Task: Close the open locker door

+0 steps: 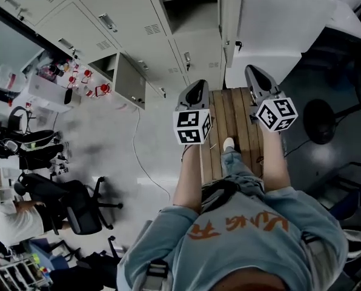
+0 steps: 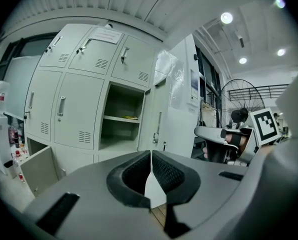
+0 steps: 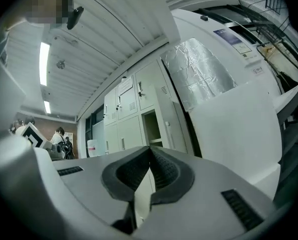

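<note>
A bank of grey lockers (image 1: 126, 17) stands ahead. One tall compartment (image 2: 120, 120) is open, with a shelf inside. Its door (image 2: 158, 115) is swung out to the compartment's right, and shows in the head view as a narrow panel (image 1: 230, 17). In the right gripper view the same door (image 3: 172, 125) stands beside the dark opening (image 3: 151, 126). A small lower locker door (image 1: 130, 80) at the left also hangs open (image 2: 36, 169). My left gripper (image 1: 198, 85) and right gripper (image 1: 253, 71) are both shut, hold nothing, and point at the lockers from a distance without touching them.
I stand on a wooden pallet (image 1: 229, 123). A large white appliance (image 1: 277, 23) partly wrapped in foil (image 3: 201, 69) stands right of the open door. A floor fan (image 1: 320, 120) is at the right. Office chairs (image 1: 77, 205) and a seated person (image 1: 14, 220) are at the left.
</note>
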